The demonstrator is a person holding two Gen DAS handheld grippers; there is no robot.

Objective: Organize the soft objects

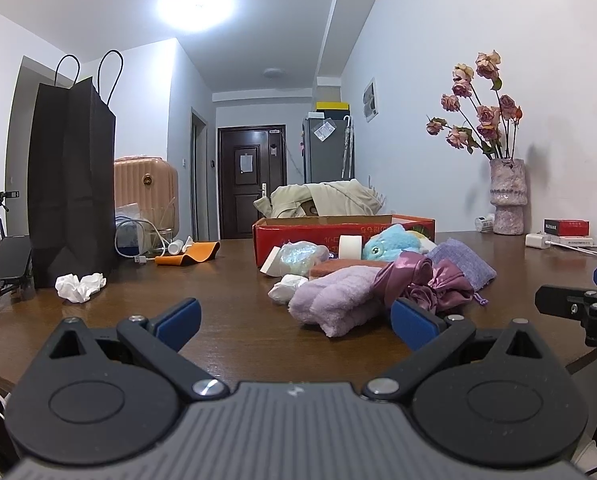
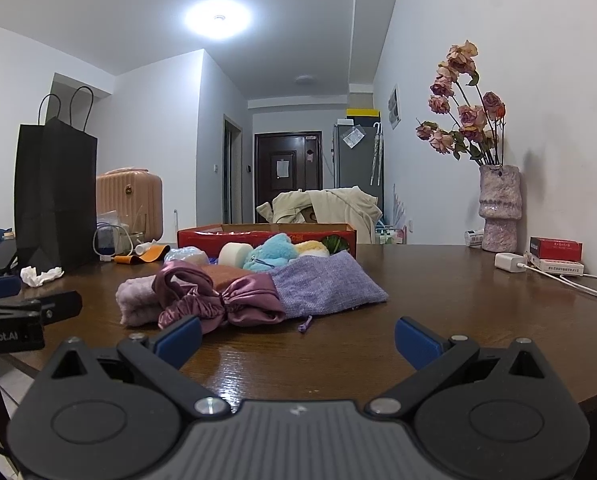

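- Soft stuff is piled mid-tabletop (image 2: pixel 438 304): fuzzy lilac towel (image 1: pixel 330 300), satin mauve pouch (image 2: pixel 226 300), knit purple bag (image 2: pixel 322 284), all touching, just in front of the red box (image 1: pixel 338 228).
- Blue plush (image 1: pixel 390 246) and white tape roll (image 1: pixel 349 246) sit between pile and box.
- Left claw (image 1: pixel 294 316) is spread wide, nothing in it, right fingertip just beside the towel.
- Right claw (image 2: pixel 296 338) is released too, hovering near the pouch.
- Black paper bag (image 1: pixel 70 184) stands off left, crumpled tissue (image 1: pixel 80 286) beside it.
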